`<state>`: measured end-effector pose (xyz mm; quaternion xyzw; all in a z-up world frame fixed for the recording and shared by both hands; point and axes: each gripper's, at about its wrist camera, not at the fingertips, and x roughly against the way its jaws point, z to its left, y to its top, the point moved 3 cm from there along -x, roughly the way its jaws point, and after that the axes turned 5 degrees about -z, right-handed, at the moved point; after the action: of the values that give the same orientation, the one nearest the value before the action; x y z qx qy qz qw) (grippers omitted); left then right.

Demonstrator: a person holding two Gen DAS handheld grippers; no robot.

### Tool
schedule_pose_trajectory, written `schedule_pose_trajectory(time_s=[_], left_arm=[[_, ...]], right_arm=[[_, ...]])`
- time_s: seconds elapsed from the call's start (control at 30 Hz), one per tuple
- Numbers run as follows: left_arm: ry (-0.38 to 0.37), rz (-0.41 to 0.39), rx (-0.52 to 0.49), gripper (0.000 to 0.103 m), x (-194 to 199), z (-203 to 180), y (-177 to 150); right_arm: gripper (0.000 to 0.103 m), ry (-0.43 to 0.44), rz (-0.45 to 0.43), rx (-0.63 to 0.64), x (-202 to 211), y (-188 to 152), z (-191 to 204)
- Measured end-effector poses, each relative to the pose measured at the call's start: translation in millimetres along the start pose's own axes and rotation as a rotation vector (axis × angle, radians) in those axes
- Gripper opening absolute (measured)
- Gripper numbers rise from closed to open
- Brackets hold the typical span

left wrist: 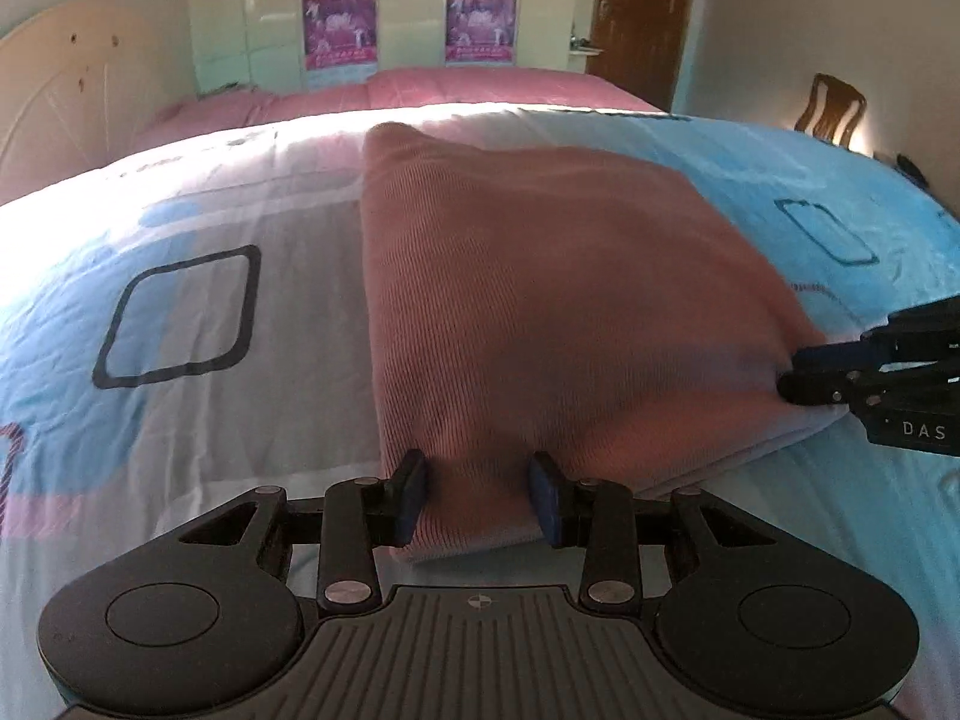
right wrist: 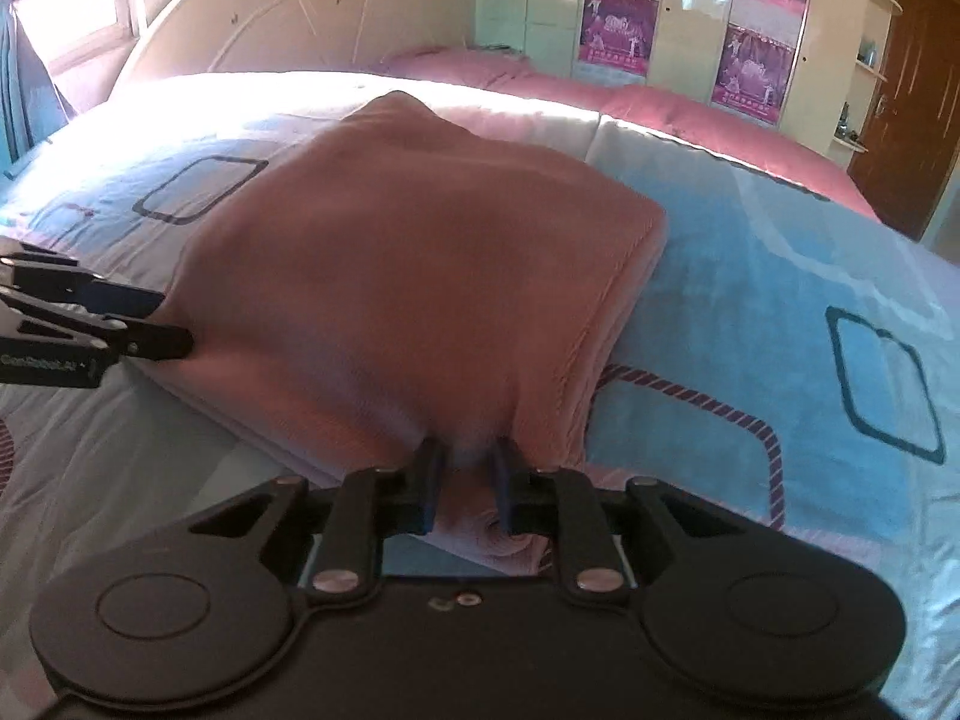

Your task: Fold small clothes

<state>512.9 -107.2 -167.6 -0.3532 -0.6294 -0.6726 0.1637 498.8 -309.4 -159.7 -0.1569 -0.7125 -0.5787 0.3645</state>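
A folded pink garment (left wrist: 540, 300) lies on a bedsheet (left wrist: 180, 312) printed in pale blue, white and pink with dark outlined squares. In the left wrist view it fills the centre of the frame, running from the upper middle down to the lower middle.

The left gripper (left wrist: 480, 495) sits at the bottom centre of that view. Its blue-padded fingers stand on either side of the garment's near corner, with cloth between them; the gap is moderate and the fabric fills it, so the gripper grips the pink garment. In the right wrist view the same gripper (right wrist: 174, 330) enters from the left edge of the frame, its tips pressed together on the garment's left corner.

The right gripper (right wrist: 468, 480) is at the bottom centre of its own view, fingers narrow and pinching a bunched fold of the garment's near edge. In the left wrist view it (left wrist: 792, 375) comes in from the right edge, tips against the garment's right corner.

Behind the sheet, in the upper part of both frames, are a pink blanket (left wrist: 480, 87), a cream headboard (right wrist: 270, 18) and wardrobe doors with purple posters (left wrist: 480, 18).
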Motion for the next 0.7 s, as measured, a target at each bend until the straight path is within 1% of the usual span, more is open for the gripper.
schedule_pose_trajectory(time_s=[0.07,0.1,0.13,0.17,0.2,0.23,0.3,0.33,0.37,0.4,0.43,0.47,0.5,0.53,0.57,0.63,0.7], left_arm=[[-0.011,-0.013,0.016,0.037,10.1,1.9,1.1],[-0.017,-0.002,0.022,0.037,10.9,3.0,-2.0],[-0.015,0.025,0.028,0.037,5.3,4.3,-6.9],[-0.015,0.044,0.040,0.037,-0.3,5.3,-10.7],[-0.021,0.033,0.066,0.037,-0.5,7.9,-13.5],[-0.021,0.040,0.083,0.037,1.0,9.7,-12.4],[-0.006,0.044,0.078,0.039,6.3,7.6,-8.7],[0.015,0.030,0.073,0.060,11.3,9.2,-7.2],[0.039,0.005,0.075,0.093,17.0,11.7,-5.7],[0.065,-0.038,0.080,0.101,23.4,15.9,-2.7],[0.074,-0.068,0.087,0.102,27.2,18.7,-0.3],[0.071,-0.075,0.099,0.102,27.7,22.6,3.5],[0.067,-0.074,0.117,0.102,25.1,26.3,8.1],[0.060,-0.084,0.137,0.102,21.9,30.4,14.3],[0.040,-0.104,0.155,0.102,18.3,33.5,20.5],[0.009,-0.108,0.187,0.102,6.8,40.4,31.6],[-0.028,-0.102,0.233,0.102,-12.3,43.5,42.8]], right_arm=[[0.018,0.025,-0.039,-0.038,15.2,7.5,-0.2],[0.019,0.033,-0.050,-0.044,18.1,8.2,-1.3],[0.019,0.031,-0.044,-0.041,19.4,7.3,-1.3],[0.019,0.018,-0.016,-0.033,14.3,3.1,-1.8],[0.018,0.009,0.024,-0.030,6.1,-3.7,-3.9],[0.019,0.020,0.033,-0.031,2.0,-8.7,-5.7],[0.021,0.031,0.034,-0.029,7.9,-2.6,-5.5],[0.026,0.041,0.024,-0.036,13.5,0.9,-7.5],[0.036,0.058,-0.006,-0.070,21.8,5.7,-12.9],[0.047,0.074,-0.034,-0.110,24.5,11.5,-21.9],[0.066,0.076,-0.064,-0.153,32.5,12.1,-30.4],[0.064,0.070,-0.094,-0.186,35.3,15.1,-41.3],[0.061,0.071,-0.104,-0.217,34.8,17.7,-51.6],[0.053,0.078,-0.099,-0.251,31.7,18.9,-60.8],[0.050,0.095,-0.091,-0.305,25.5,21.0,-73.4],[0.050,0.148,-0.088,-0.419,10.9,20.6,-96.2],[0.051,0.197,-0.055,-0.540,-9.6,18.8,-119.6]])
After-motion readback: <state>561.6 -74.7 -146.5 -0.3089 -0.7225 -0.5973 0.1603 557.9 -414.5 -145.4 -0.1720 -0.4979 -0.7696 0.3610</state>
